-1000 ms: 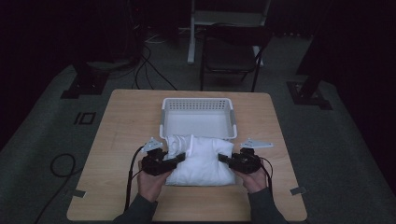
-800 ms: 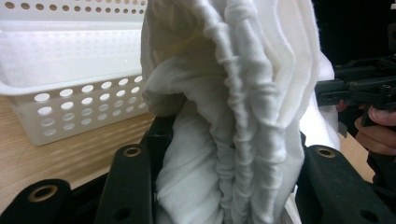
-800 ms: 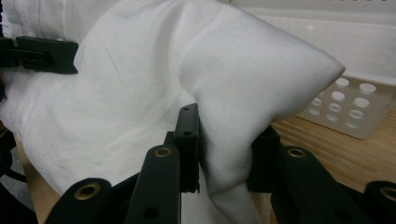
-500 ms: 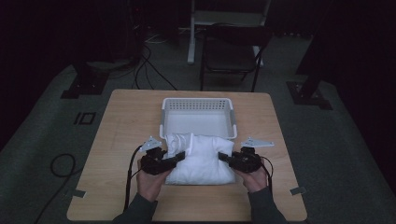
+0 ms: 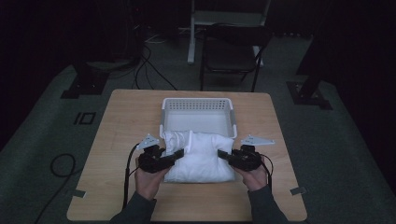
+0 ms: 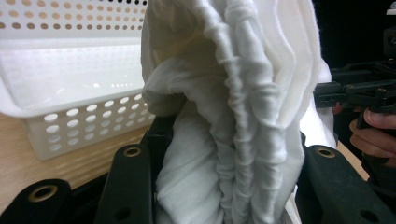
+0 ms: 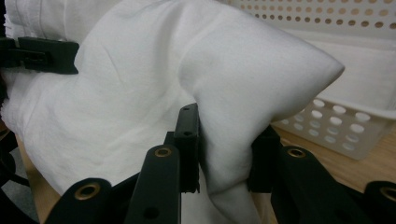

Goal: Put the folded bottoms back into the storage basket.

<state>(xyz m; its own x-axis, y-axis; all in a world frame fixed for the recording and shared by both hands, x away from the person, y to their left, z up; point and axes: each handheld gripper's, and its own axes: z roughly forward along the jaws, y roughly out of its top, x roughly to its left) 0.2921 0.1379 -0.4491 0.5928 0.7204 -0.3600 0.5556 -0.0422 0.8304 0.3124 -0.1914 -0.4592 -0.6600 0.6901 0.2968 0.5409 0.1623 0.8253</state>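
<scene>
While both tongs grip it, the folded white cloth (image 5: 200,156) lies between them on the table (image 5: 116,121), its far edge touching the white basket (image 5: 196,106). The left gripper (image 5: 177,155) pinches a thick gathered bunch; the right gripper (image 5: 222,154) is pressed on a fold. Since a second ago, both have barely shifted, and the cloth remains in place.

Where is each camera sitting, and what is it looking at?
High view: above the table, looking down; forearms, hands, left claw and right claw show.
Left gripper view: on the left claw, facing the white cloth and basket; its black jaws show.
Right gripper view: on the right claw, facing cloth; its jaws show.
All three share cloth and basket.
</scene>
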